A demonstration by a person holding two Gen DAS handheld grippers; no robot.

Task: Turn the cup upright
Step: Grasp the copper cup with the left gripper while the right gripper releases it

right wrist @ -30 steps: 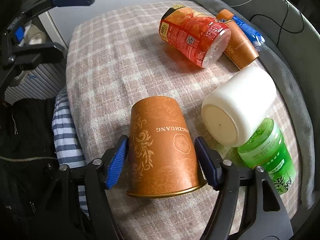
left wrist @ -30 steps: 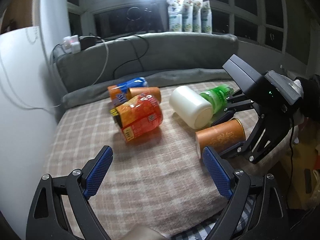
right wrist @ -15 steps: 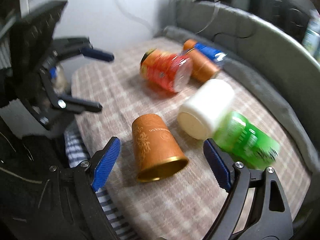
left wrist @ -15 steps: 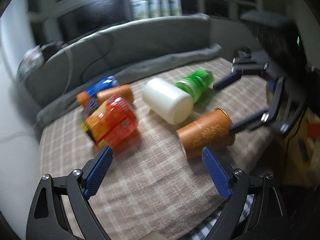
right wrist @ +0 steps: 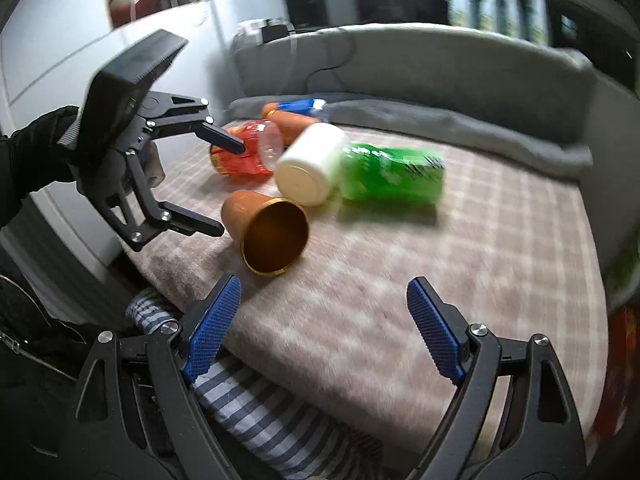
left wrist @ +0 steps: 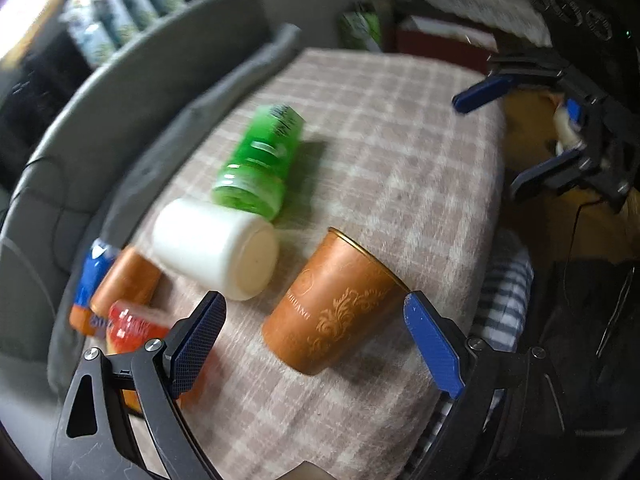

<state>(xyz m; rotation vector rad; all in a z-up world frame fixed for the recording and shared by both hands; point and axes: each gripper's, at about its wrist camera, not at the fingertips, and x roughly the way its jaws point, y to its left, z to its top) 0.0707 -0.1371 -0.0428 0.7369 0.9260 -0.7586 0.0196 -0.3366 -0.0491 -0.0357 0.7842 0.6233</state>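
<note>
Left tongs (left wrist: 316,344) are seen spread wide at the bottom of the left wrist view, nothing gripped; the orange cup (left wrist: 334,306) lies framed between the blue pads (left wrist: 196,344) without being touched. The cup is on its side on the checked tabletop (left wrist: 400,152), lower centre of the frame, gold rim turned toward the upper right.

Right tongs (right wrist: 324,328) are likewise held wide open and empty at the bottom of the right wrist view, set back past the near edge of the tabletop, the cup's open mouth (right wrist: 274,238) facing them from centre left.

Crowding is noted. A white jar (left wrist: 216,250) lies just beside the cup to the left, its flat end toward the camera, and a green bottle (left wrist: 260,168) is pressed against the jar's far end. At the lower left a red container (left wrist: 132,326) is partly hidden behind the left pad, with a second orange cup (left wrist: 124,282) and a blue packet (left wrist: 90,276) beyond it. A grey cushion (left wrist: 120,92) runs along the upper left, and striped cloth (right wrist: 260,412) hangs below the near edge. Everything is blurred by motion.
</note>
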